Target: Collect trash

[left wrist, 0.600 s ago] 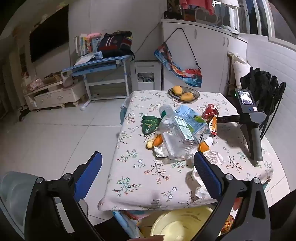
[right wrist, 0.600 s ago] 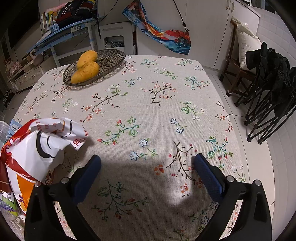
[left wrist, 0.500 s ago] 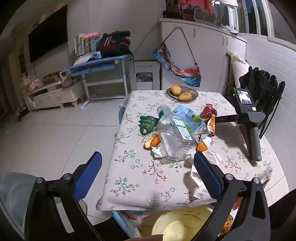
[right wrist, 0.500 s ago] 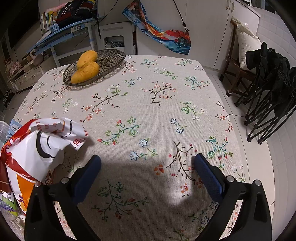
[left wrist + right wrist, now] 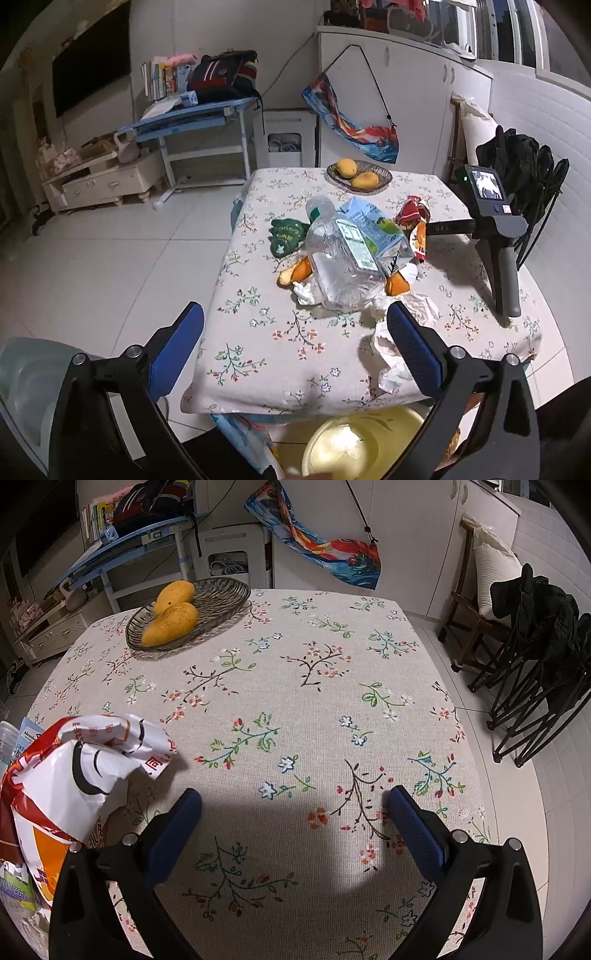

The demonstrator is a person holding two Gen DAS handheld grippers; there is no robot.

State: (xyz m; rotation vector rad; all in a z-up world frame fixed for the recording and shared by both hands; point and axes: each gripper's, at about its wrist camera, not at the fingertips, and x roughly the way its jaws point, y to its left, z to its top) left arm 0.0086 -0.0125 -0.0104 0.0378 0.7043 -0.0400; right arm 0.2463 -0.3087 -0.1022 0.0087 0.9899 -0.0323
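On the flower-print bench (image 5: pixel 258 343), the trash lies heaped near the middle: a clear plastic bottle (image 5: pixel 340 266) on its side across a light blue carton (image 5: pixel 373 225), a green wrapper (image 5: pixel 286 236) just beside the bottle's neck, orange peel (image 5: pixel 295 271) at the bottle's lower edge, and a red and orange snack bag (image 5: pixel 415 225) at the far right of the heap. Crumpled white tissue (image 5: pixel 402 332) spreads from under the bottle toward the near edge of the bench. Behind the heap, well apart from it, a woven dish (image 5: pixel 384 175) holds two mangoes (image 5: pixel 347 167).

The left gripper (image 5: pixel 295 332) hangs off the near edge of the bench, its jaws spread wide with nothing between them; its right finger overlaps the tissue in view. Below it a yellow basin (image 5: pixel 369 435) shows under the bench edge.

The right gripper (image 5: pixel 293 812) sits low over bare cloth on the right side of the bench, jaws also wide apart and holding nothing. In its own view the snack bag (image 5: pixel 74 775) lies just left of its left finger, and the dish (image 5: pixel 221 598) stands at the far corner.
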